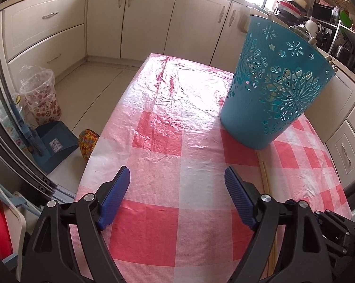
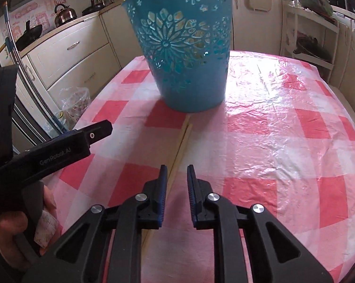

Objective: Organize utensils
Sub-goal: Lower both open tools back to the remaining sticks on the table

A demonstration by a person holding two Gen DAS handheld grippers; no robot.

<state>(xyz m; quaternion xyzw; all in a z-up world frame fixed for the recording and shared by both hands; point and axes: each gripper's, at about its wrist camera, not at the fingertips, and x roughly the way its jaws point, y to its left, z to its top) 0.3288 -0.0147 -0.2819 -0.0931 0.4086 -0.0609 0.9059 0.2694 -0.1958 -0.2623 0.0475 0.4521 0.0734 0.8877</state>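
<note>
Blue bucket (image 2: pixel 187 54) with flower cutouts sits on the checkered tablecloth (image 2: pixel 283 127), and a pair of chopsticks (image 2: pixel 181 139) lies flat right in front of it. Left gripper (image 1: pixel 177 176) hangs wide open over bare cloth. Right gripper (image 2: pixel 176 172) is nearly closed but empty — chopsticks run just under its left finger (not pinched).

A home kitchen: cream cabinets (image 1: pixel 45 30) are lining the walls, a kettle (image 2: pixel 64 14) is sitting on the counter (image 2: pixel 59 29), and a checked tablecloth (image 1: pixel 177 165) is covering the table.
</note>
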